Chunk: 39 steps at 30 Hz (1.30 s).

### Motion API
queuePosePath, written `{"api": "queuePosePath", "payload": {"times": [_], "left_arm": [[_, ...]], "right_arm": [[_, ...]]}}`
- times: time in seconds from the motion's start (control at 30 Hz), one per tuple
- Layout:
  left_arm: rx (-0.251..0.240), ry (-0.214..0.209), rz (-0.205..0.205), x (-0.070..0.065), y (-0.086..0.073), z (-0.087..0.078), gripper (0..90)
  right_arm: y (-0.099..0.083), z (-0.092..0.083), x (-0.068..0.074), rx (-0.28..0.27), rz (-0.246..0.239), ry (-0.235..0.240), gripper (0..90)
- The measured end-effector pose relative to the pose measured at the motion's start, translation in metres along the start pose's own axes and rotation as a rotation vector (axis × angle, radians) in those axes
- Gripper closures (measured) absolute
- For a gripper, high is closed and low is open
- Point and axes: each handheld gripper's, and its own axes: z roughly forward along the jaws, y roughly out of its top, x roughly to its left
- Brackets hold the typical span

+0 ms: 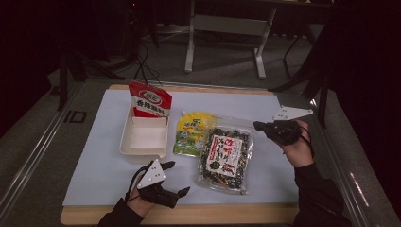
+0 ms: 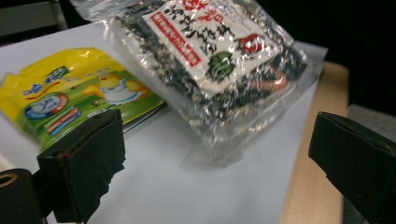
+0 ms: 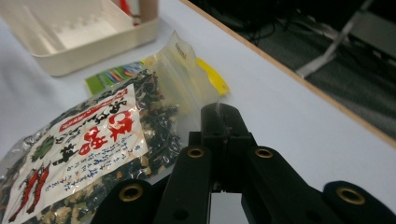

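A clear bag of dark dried mix with a red-and-white label (image 1: 226, 156) lies right of centre on the white mat, partly over a yellow pouch (image 1: 191, 132). My right gripper (image 1: 257, 125) is at the bag's far right corner. In the right gripper view its jaws (image 3: 219, 112) are shut on the bag's clear top edge (image 3: 187, 79). In the left gripper view the bag (image 2: 219, 60) hangs tilted above the mat, with a shadow under it. My left gripper (image 1: 177, 178) rests near the front edge, open (image 2: 217, 154) with nothing between its jaws.
A white tray (image 1: 142, 142) stands left of the yellow pouch (image 2: 70, 98), with a red packet (image 1: 150, 99) upright at its far end. The wooden table edge (image 1: 189, 215) runs along the front. Table legs and cables stand on the floor behind.
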Motion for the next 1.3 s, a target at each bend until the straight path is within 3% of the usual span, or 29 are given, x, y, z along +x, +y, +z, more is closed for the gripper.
{"api": "queuePosePath", "payload": {"times": [0.13,0.37,0.63,0.7,0.9,1.0,1.07,1.2,1.3], "left_arm": [[-0.001,0.004,0.001,0.003,0.009,0.001,4.7],[0.008,-0.045,-0.017,0.009,0.024,0.014,4.7],[0.05,-0.075,-0.074,0.019,0.034,0.038,4.7],[0.056,-0.073,-0.094,0.022,0.034,0.043,4.9],[0.065,-0.116,-0.152,0.031,0.034,0.06,7.2],[0.064,-0.155,-0.15,0.036,0.035,0.066,11.4],[0.051,-0.224,-0.154,0.04,0.036,0.069,17.4],[0.033,-0.324,-0.12,0.044,0.039,0.069,35.4],[0.029,-0.366,-0.099,0.046,0.043,0.063,51.0]], "right_arm": [[0.014,-0.005,0.012,-0.028,-0.048,0.028,90.0],[0.032,-0.017,0.031,-0.069,-0.123,0.058,90.0],[0.043,-0.038,0.052,-0.113,-0.198,0.072,90.0],[0.045,-0.042,0.054,-0.122,-0.205,0.08,90.0],[0.047,-0.051,0.061,-0.138,-0.229,0.089,90.0],[0.048,-0.053,0.062,-0.139,-0.233,0.099,90.0],[0.048,-0.054,0.064,-0.137,-0.239,0.101,90.0],[0.05,-0.055,0.066,-0.143,-0.243,0.112,90.0],[0.053,-0.057,0.067,-0.142,-0.254,0.103,90.0]]}}
